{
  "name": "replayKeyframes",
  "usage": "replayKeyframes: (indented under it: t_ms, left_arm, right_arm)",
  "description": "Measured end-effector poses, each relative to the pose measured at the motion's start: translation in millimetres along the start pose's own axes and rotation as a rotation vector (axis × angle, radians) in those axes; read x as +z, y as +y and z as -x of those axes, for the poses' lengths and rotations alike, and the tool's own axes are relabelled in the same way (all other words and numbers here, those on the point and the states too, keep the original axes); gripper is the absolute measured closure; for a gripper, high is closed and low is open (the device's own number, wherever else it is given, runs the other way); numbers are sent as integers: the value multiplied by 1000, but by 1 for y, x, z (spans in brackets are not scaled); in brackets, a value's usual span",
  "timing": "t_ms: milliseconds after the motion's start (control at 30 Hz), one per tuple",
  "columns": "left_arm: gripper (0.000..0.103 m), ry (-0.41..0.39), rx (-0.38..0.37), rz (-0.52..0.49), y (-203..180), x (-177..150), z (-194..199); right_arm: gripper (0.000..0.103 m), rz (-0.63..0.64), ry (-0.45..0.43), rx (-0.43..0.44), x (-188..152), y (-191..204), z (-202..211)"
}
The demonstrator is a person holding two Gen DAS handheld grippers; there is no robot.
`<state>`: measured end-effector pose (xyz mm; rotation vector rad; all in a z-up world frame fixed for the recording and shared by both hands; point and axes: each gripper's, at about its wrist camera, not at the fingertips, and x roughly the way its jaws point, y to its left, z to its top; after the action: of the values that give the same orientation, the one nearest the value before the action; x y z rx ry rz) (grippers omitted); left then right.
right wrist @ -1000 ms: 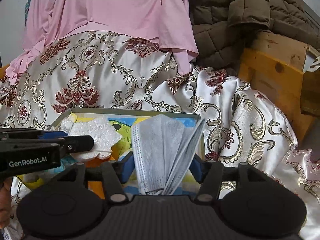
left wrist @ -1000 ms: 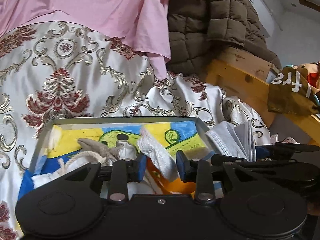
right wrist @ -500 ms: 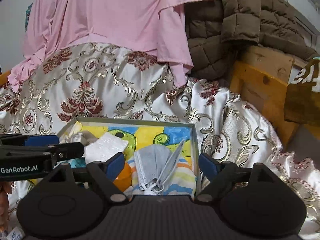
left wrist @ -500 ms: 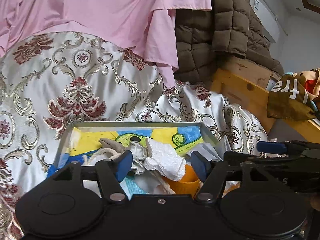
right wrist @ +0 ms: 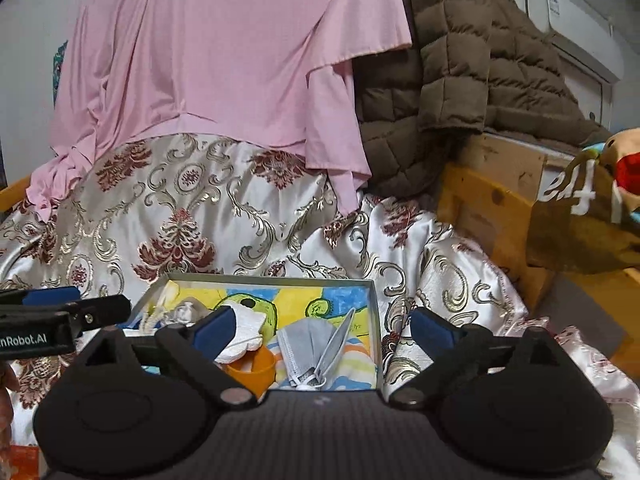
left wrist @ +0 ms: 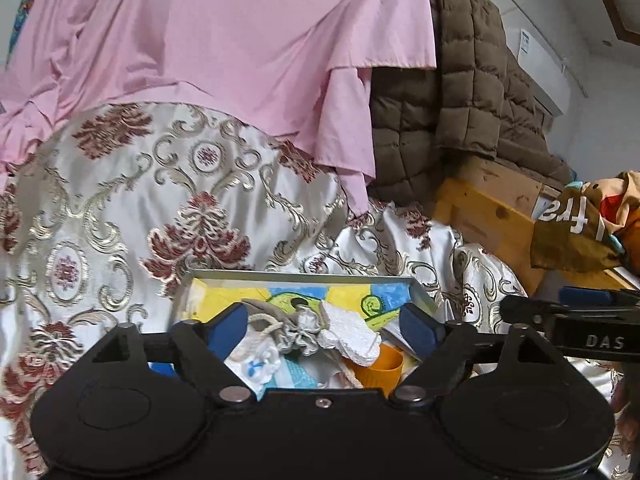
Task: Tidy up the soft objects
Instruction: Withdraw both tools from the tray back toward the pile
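My grey face mask point(right wrist: 316, 350) now lies loose in the tray point(right wrist: 374, 320), at its right edge toward the near right corner; a second ago it stood pinched upright between my right pads, and since then those jaws have been opening, so the right gripper point(right wrist: 320, 330) hangs released above it with nothing between the blue pads; the same on the other side: the white foam piece point(left wrist: 352, 334) that my left gripper point(left wrist: 322, 324) had clamped now rests on the heap in the middle of the tray, and the left jaws have just been spreading too, standing wide with nothing in them. Both views show more bedding and less tray than before, so both tools sit farther back and higher than a second ago.

Beside the foam lies a knotted grey drawstring pouch point(left wrist: 280, 326), and an orange cup point(right wrist: 254, 370) sits at the near edge, touching the foam's lower side; the tray is shallow, grey-rimmed, with a bright yellow, blue and green painted floor; its far half is mostly bare.

The tray rests on a glossy white satin bedspread point(right wrist: 168, 220) with maroon and gold scrollwork, rumpled and falling away to the right; a smooth pink sheet point(right wrist: 224, 60) drapes behind, a brown quilted jacket point(right wrist: 460, 64) to its right, and a pale wooden frame point(right wrist: 488, 208) beyond the tray's right edge, well apart.
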<state>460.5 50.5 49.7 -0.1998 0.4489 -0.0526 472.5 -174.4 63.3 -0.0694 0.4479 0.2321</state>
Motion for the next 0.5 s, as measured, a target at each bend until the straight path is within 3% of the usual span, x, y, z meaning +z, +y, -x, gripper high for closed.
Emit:
replayKeyframes:
  t_ms: [200, 500]
  left_arm:
    - [11, -36, 27, 14, 1, -3, 36]
    - [5, -63, 7, 29, -4, -15, 86]
  right_arm:
    - [5, 7, -18, 10, -3, 6, 35]
    - [1, -5, -53, 15, -11, 12, 83]
